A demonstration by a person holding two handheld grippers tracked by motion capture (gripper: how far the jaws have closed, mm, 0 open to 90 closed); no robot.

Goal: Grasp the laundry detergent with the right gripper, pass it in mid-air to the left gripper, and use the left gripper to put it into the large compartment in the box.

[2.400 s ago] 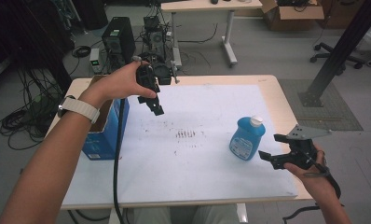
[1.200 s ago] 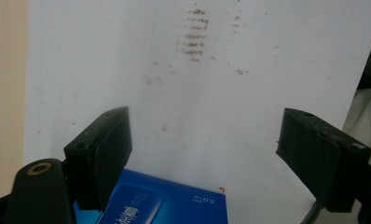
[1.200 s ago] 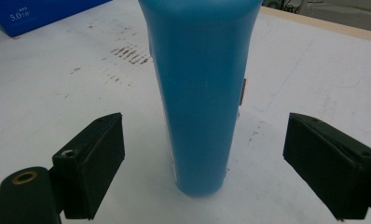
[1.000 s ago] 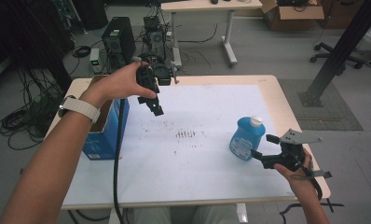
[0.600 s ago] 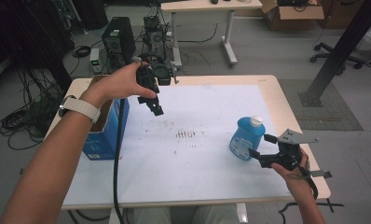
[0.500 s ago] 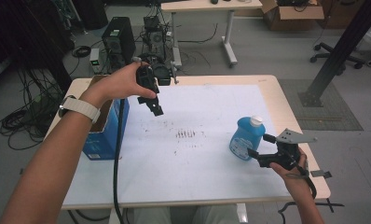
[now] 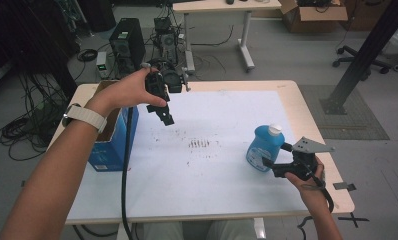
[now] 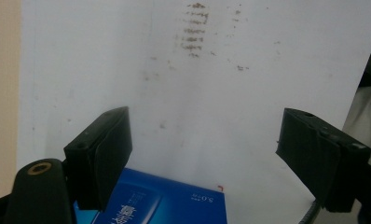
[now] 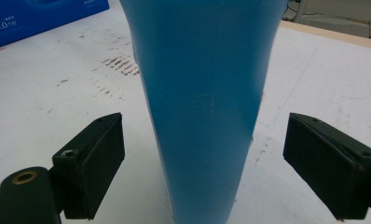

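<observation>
High view: my right gripper (image 7: 276,163) lies low and level just beside the blue detergent bottle (image 7: 265,148), its fingers (image 7: 267,162) spread and pointing at the bottle's lower body. The bottle stands upright near the right edge of the white table (image 7: 227,195), its white cap (image 7: 275,130) on top. I judge the low, sideways approach is chosen so the fingers can close on the bottle's body, below the narrow neck.

Right gripper view: the bottle (image 9: 207,93) stands between my two released fingers (image 9: 92,163), with a clear gap on each side; nothing is grasped yet.

High view: my left gripper (image 7: 163,111) hangs raised, well apart from the bottle on its far left side, above the table beside the blue cardboard box (image 7: 109,142). I take it to be held clear while the right one works.

Left gripper view: its fingers (image 8: 102,151) are spread and empty, looking down on the box's edge (image 8: 160,203) and the smudged marks (image 8: 195,28) on the table.
</observation>
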